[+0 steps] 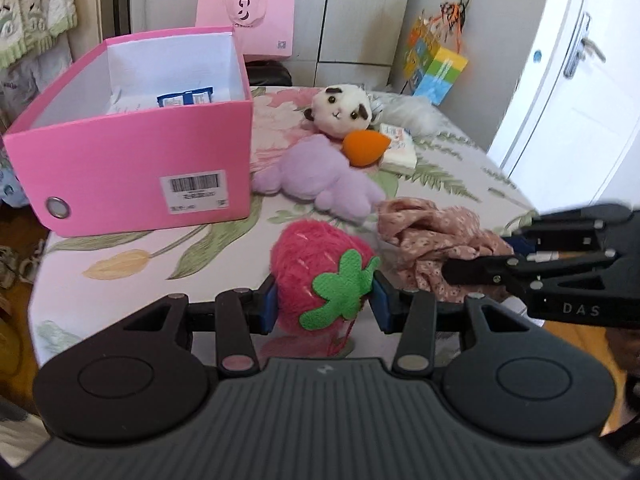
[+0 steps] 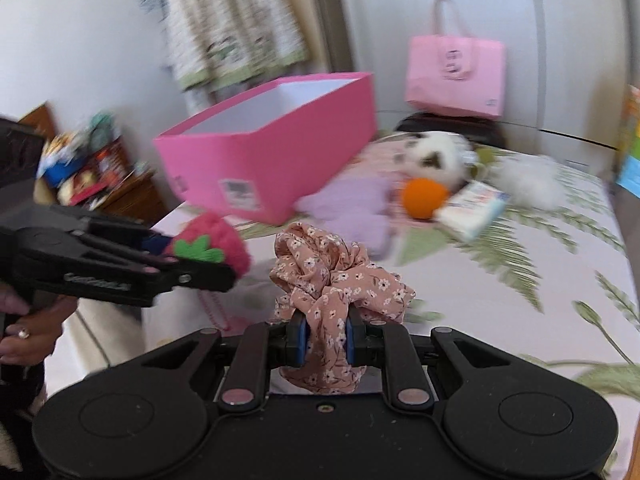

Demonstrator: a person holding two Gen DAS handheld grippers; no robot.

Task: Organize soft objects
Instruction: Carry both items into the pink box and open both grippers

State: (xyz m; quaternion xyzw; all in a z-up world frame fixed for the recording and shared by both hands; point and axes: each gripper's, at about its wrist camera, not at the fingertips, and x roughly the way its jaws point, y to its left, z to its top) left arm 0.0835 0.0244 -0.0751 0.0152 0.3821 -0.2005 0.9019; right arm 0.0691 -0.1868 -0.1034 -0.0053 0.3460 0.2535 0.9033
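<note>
Box [image 1: 132, 168] sitting on bed [image 1: 460, 184], left side; packets [image 1: 185, 97] lying inside. Paper bag [image 1: 256, 16] standing behind box. Bear plush [image 1: 320, 176] lying right of box; sponge [image 1: 365, 147] touching it, panda plush [image 1: 342, 112] behind. Strawberry plush [image 1: 320, 276] sitting between left gripper [image 1: 324, 300] pads, scrunchie [image 2: 332, 292] just beside, right.

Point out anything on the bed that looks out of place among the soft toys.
A small white tissue packet lies beside the orange plush carrot, flat and crisp-edged among plush. Otherwise nothing looks spilled or damaged.
</note>
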